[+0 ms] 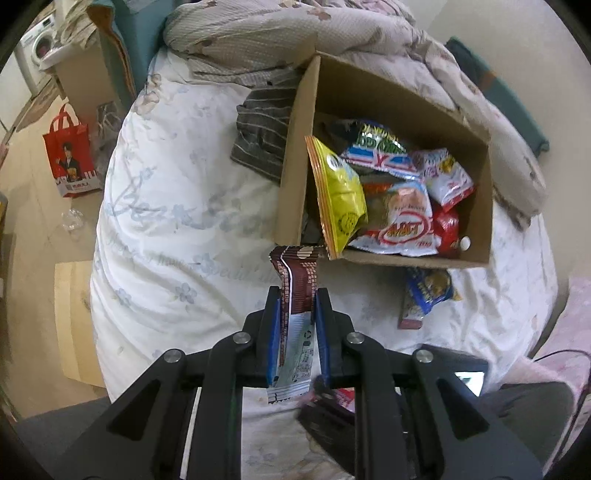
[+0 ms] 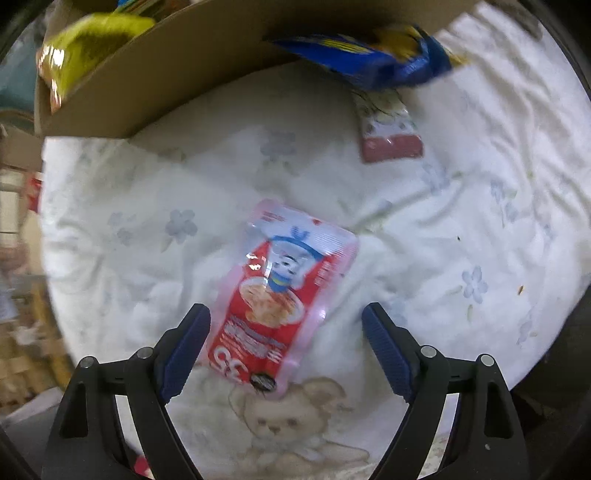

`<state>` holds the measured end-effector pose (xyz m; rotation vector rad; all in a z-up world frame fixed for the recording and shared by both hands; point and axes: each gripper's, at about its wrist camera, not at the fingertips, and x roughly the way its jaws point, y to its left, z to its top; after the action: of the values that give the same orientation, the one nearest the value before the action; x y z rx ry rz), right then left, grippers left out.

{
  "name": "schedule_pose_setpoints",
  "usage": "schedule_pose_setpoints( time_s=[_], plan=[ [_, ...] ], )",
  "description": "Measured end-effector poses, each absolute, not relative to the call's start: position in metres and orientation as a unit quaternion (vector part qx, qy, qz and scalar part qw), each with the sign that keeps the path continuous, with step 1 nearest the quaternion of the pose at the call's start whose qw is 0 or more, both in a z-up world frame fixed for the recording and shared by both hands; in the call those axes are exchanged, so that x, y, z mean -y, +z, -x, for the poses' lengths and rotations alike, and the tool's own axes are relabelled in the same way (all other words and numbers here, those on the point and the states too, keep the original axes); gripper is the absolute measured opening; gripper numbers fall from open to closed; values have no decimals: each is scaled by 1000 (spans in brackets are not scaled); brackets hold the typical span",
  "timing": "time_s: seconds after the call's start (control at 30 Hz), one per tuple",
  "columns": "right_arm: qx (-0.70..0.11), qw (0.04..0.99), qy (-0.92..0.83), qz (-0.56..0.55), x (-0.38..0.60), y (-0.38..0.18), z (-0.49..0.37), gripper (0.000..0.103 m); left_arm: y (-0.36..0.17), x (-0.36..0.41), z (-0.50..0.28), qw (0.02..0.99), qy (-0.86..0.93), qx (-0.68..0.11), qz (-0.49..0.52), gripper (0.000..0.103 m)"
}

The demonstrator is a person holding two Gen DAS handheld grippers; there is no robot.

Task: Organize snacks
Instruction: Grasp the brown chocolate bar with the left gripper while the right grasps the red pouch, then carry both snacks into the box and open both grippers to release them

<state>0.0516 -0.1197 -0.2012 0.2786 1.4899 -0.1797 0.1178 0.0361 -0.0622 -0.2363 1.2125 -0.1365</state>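
- The brown snack bar wrapper (image 1: 299,291) is sitting pinched between the nearly closed jaws of the left gripper (image 1: 297,295), its brown end sticking up past the fingertips toward the box and its white printed end hanging back between the fingers.
- The red and white snack pouch (image 2: 280,291) is lying flat on the bed sheet (image 2: 147,258), between the widely parted jaws of the right gripper (image 2: 286,314); the jaws are gripping nothing, and whether the left pad is touching the pouch's edge I cannot tell.
- The cardboard box (image 1: 476,206) is sitting on the bed at the far right, holding a heap of packets, among them a yellow packet (image 1: 341,195) leaning against its near-left corner and a white packet with a red oval logo (image 1: 402,225).
- A blue and yellow packet (image 1: 428,288) is lying on the sheet just beside the box's near wall, overlapping a red-ended flat packet (image 2: 391,129).
- A striped grey garment (image 1: 262,140) is lying against the box's left side, and a rumpled floral quilt (image 1: 280,33) is bunching up beyond it.
- A red shopping bag (image 1: 70,158) is standing on the floor to the far left of the bed.
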Motion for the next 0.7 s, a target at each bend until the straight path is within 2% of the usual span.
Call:
schedule_pose_setpoints(
  time_s=[0.13,0.2,0.27,0.4,0.47,0.57,0.7],
  plan=[
    [-671,732,-94,-76,99,-208,-58,89,-57,-39,-116,814,-71,-564,121,14],
    [-660,745,-71,-68,98,-206,-56,86,-57,-38,-115,815,-72,-563,118,14],
    [-654,752,-46,-66,106,-203,-51,72,-60,-38,-115,811,-72,-568,121,14],
    [-659,751,13,-51,124,-195,-44,52,-66,-36,-117,799,-80,-580,137,14],
    [-660,747,33,-67,141,-192,-40,35,-66,-31,-117,797,-89,-580,140,14],
    [-659,742,60,-107,169,-186,-32,27,-68,-25,-116,795,-99,-583,137,14],
    [-645,752,70,-118,189,-171,-32,27,-71,-20,-116,797,-97,-584,122,15]
  ],
)
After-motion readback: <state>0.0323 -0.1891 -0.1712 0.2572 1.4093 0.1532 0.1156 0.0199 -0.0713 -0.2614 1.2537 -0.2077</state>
